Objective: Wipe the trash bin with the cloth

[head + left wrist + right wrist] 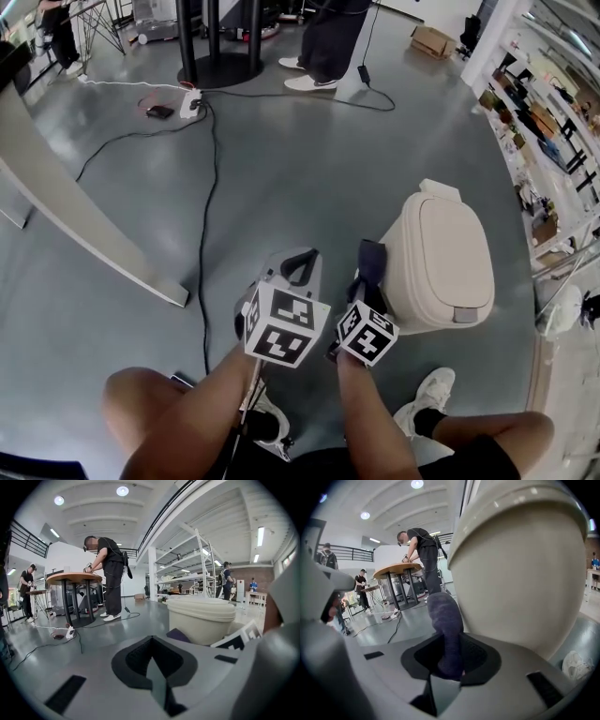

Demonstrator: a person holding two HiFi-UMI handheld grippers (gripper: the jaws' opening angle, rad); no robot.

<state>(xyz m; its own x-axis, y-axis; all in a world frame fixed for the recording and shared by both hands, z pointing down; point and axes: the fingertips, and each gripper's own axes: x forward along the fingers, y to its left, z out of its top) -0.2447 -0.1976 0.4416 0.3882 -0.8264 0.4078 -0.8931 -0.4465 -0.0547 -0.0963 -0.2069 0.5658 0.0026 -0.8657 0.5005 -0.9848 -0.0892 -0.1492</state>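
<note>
A cream trash bin with its lid down stands on the grey floor, right of both grippers. My right gripper is shut on a dark purple cloth, which sticks up beside the bin's left wall. In the right gripper view the cloth rises out of the jaws, and the bin fills the right side, very close. I cannot tell whether cloth and bin touch. My left gripper hangs just left of the right one, shut and holding nothing. The bin lies ahead and to the right in the left gripper view.
A black cable runs across the floor from a power strip on the left. A slanted white beam crosses the left side. A round table base and a person's legs are far ahead. Shelving lines the right.
</note>
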